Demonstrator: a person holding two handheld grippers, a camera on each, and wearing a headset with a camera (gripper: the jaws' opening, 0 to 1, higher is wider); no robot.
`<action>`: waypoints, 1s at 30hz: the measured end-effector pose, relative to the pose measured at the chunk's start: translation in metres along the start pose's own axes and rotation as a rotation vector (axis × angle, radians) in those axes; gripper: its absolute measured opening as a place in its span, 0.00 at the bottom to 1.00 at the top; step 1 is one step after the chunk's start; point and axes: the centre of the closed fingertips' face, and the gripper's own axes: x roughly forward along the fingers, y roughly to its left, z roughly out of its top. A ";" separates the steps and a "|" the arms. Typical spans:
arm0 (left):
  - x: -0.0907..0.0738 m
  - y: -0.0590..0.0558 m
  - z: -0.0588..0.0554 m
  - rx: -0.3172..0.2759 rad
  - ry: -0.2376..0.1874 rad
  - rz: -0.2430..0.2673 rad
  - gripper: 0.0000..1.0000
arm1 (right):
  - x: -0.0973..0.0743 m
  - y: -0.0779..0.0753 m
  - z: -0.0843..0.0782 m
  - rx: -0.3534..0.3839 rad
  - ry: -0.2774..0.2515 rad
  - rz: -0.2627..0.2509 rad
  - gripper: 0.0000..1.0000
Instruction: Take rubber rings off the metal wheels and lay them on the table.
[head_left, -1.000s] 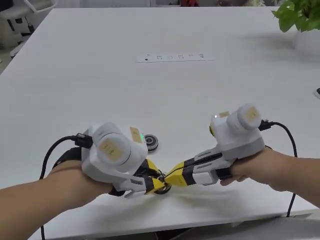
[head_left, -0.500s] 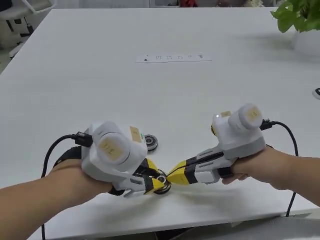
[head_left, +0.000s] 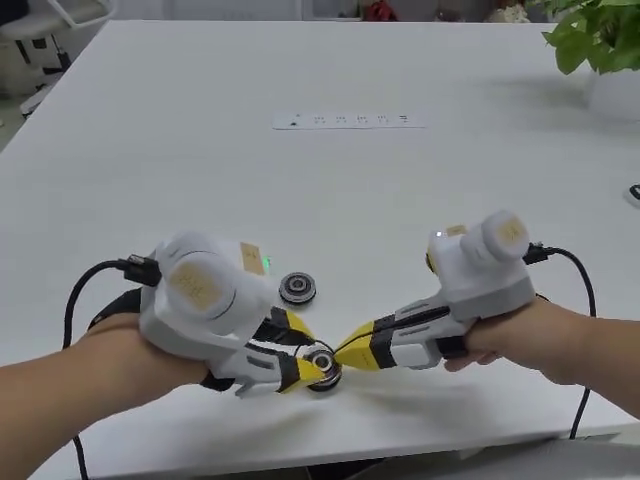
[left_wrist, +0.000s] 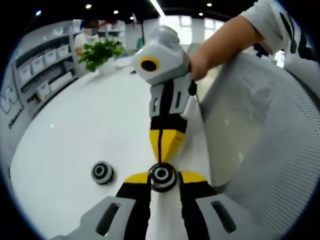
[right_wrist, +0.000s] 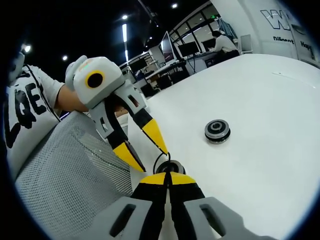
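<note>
At the near table (head_left: 400, 200) edge, the left gripper (head_left: 306, 356) clamps a metal wheel (left_wrist: 162, 175) by its sides; the right gripper (head_left: 345, 355), jaws pinched together, seems to nip its rubber ring (left_wrist: 162, 188), soft and stretchy, best peeled from the rim

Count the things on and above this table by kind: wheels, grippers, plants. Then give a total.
Wheels: 2, one held wheel at the gripper tips, one free wheel lying apart.
Grippers: 2, left gripper and right gripper.
Plants: 1, plant at the far corner.
Total: 5.
</note>
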 end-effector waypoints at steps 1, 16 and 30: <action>-0.002 -0.001 0.000 -0.001 -0.004 0.002 0.23 | 0.000 0.000 0.001 0.000 -0.001 0.001 0.00; -0.030 0.001 0.004 -0.039 -0.058 0.036 0.39 | -0.003 0.006 0.010 -0.007 -0.015 0.011 0.00; -0.055 0.008 -0.005 -0.052 -0.085 0.090 0.55 | 0.003 0.018 0.026 -0.020 -0.031 0.036 0.00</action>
